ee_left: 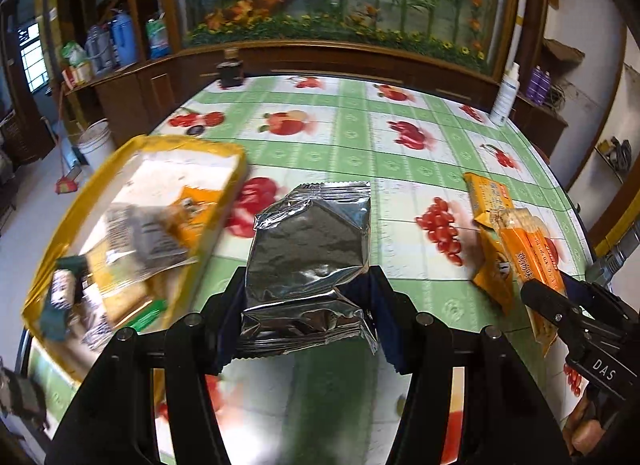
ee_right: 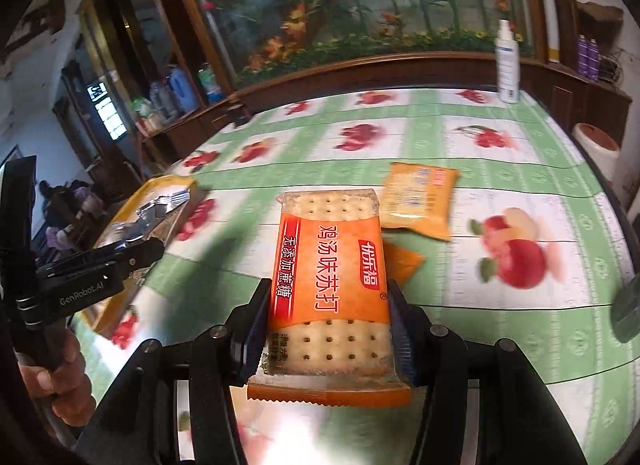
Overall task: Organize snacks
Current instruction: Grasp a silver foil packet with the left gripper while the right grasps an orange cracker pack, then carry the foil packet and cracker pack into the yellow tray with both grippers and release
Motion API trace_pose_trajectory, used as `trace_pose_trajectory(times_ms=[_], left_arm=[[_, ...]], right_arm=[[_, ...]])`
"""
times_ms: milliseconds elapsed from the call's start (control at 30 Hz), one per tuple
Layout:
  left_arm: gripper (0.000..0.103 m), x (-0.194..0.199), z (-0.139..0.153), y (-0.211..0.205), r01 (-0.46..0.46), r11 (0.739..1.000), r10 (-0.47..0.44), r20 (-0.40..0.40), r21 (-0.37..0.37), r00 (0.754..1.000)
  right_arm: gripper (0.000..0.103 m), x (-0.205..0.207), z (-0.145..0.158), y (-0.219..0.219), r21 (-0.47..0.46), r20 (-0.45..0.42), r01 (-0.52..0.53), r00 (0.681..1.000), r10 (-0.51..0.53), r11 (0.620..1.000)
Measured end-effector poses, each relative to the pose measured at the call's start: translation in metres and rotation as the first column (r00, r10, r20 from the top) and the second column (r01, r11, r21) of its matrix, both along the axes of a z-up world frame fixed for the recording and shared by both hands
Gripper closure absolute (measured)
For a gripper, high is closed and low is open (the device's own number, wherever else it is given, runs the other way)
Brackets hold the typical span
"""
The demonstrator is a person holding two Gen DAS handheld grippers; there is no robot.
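My left gripper [ee_left: 306,285] is shut on a silver foil snack pack [ee_left: 310,249], held above the table. To its left lies a yellow tray [ee_left: 52,241] holding several snack packs. My right gripper [ee_right: 328,313] is shut on an orange soda-cracker pack [ee_right: 330,277], held above the table; it also shows at the right of the left wrist view [ee_left: 532,253]. An orange snack pack [ee_right: 418,199] lies on the table beyond it, and another orange pack [ee_right: 402,261] peeks out under the held one. The yellow tray shows in the right wrist view [ee_right: 160,189], with the left gripper [ee_right: 158,251] over it.
The table has a green and white fruit-print cloth [ee_left: 360,133]. A white spray bottle [ee_right: 507,65] stands at the far right edge, a dark jar [ee_left: 231,71] at the far edge. A wooden cabinet with a flower mural stands behind. A white bucket [ee_left: 96,143] is on the floor at left.
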State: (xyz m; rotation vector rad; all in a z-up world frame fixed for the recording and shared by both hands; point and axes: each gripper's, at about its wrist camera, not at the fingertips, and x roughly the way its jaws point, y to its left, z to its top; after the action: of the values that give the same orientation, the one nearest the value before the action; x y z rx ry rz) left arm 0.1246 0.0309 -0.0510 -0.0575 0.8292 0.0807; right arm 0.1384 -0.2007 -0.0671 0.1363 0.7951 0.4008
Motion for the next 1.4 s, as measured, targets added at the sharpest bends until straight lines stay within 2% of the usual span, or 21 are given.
trace_pose_trajectory(times_ms=[300, 533, 967, 1200, 1300, 1400], left_arm=[[0.046, -0.03, -0.004, 0.065, -0.129, 0.992, 0.129, 0.005, -0.012, 0.992], [0.046, -0.035, -0.01, 0.121, -0.243, 0.969, 0.243, -0.006, -0.043, 0.97], [0.046, -0.01, -0.025, 0.174, -0.338, 0.939, 0.336, -0.047, -0.057, 0.941], [0.046, -0.007, -0.025, 0.186, -0.358, 0.933, 0.357, -0.034, -0.043, 0.934], [0.044, -0.008, -0.025, 0.188, -0.355, 0.933, 0.354, -0.033, -0.054, 0.935], [0.034, -0.011, -0.021, 0.189, -0.369, 0.928, 0.369, -0.014, -0.043, 0.929]], right_arm=[[0.048, -0.006, 0.006, 0.085, 0.042, -0.011, -0.174, 0.985, 0.174, 0.984], [0.049, -0.001, 0.006, 0.152, 0.045, -0.018, -0.278, 0.96, 0.279, 0.959], [0.049, 0.066, 0.007, 0.249, 0.054, -0.027, -0.342, 0.939, 0.344, 0.938], [0.049, 0.094, -0.002, 0.279, 0.073, -0.045, -0.353, 0.933, 0.357, 0.933], [0.046, 0.101, -0.003, 0.287, 0.071, -0.049, -0.354, 0.933, 0.358, 0.933], [0.04, 0.104, -0.004, 0.285, 0.087, -0.056, -0.344, 0.935, 0.35, 0.935]])
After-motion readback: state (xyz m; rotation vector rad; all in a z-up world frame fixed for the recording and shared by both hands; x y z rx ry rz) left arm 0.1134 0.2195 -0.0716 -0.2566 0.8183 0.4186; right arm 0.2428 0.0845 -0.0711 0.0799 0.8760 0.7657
